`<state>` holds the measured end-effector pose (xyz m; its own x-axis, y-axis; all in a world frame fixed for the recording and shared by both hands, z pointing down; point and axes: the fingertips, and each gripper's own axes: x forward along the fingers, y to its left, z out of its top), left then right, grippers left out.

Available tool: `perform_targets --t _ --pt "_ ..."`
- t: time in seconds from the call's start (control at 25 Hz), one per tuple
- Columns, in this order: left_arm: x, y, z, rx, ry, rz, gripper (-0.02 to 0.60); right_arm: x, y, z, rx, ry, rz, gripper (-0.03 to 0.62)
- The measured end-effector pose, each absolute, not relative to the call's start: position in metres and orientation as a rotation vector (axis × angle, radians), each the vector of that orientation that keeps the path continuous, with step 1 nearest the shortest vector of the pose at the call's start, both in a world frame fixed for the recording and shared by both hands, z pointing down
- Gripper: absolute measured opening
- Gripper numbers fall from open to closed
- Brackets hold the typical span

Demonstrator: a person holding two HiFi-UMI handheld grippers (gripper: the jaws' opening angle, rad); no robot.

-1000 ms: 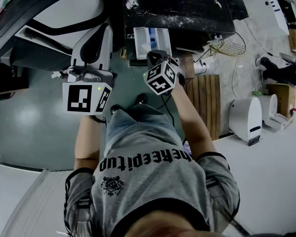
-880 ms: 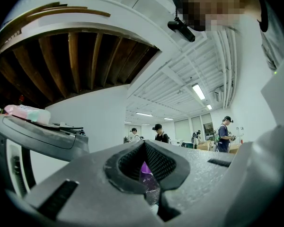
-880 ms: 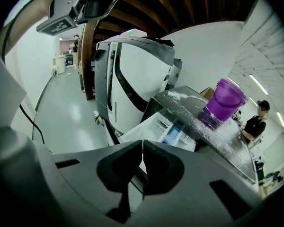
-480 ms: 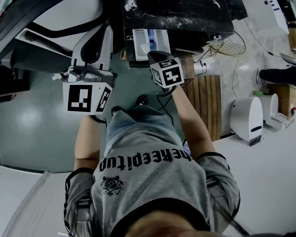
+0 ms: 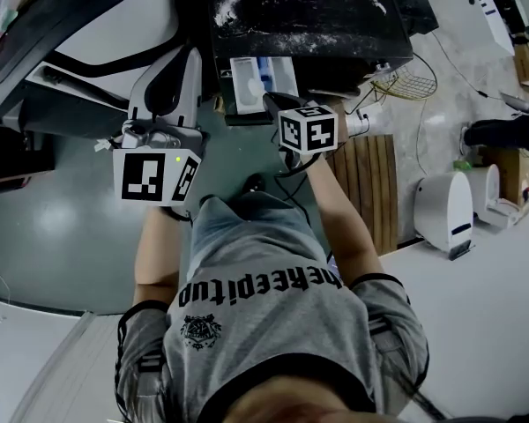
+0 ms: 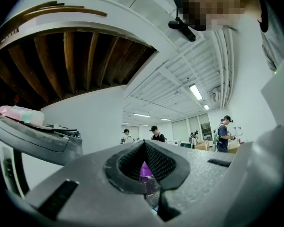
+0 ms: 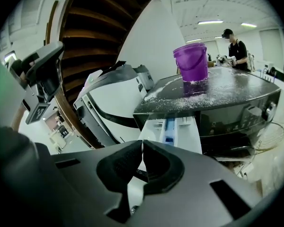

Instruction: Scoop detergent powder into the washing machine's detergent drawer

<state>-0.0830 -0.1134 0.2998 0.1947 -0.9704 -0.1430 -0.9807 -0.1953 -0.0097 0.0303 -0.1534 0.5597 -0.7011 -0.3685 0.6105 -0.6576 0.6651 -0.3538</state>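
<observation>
While the left gripper point(image 6: 144, 148) pointed up toward the ceiling, its fingers were pressed together on a small purple piece point(image 6: 145, 170), low in the centre of its view. I judged that to be the scoop's handle, but its bowl showed in no view, so whether it carried powder could not be told. Nearest in the right gripper view, the right gripper point(image 7: 142, 146) had its fingers closed against each other with nothing visible between them.

Just past them, at the lower centre of that frame, the detergent drawer point(image 7: 154, 126) stood pulled out of the washing machine point(image 7: 236, 112), with a blue divider down its middle. Whether any powder lay in its compartments could not be made out. Farther back, on the machine's dark top, spilled powder point(image 7: 180, 100) lay scattered around a purple bucket point(image 7: 191, 60) at the upper centre of the frame. It was seen from the side, so its contents were hidden.

The step in hand looked like the carry between bucket and drawer. The next move would call for bringing the left gripper over the open drawer, or back to the bucket if the scoop was empty. Tipping would need to be slow, so that powder landed in a compartment rather than beside it.
</observation>
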Motion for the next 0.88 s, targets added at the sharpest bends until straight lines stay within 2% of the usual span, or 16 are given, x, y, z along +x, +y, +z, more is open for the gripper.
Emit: perform_targets --t 0.44,0.88 --pt "-0.069 -0.12 0.299 -2.38 1.89 0.166 0.003 0.043 -0.163 0.536 0.891 -2.483 1.077 0.006" --pt "-0.06 -0.138 0.283 -2.475 1.75 0.188 0.003 0.057 -0.177 0.492 1.128 -2.566 1.052 0.006"
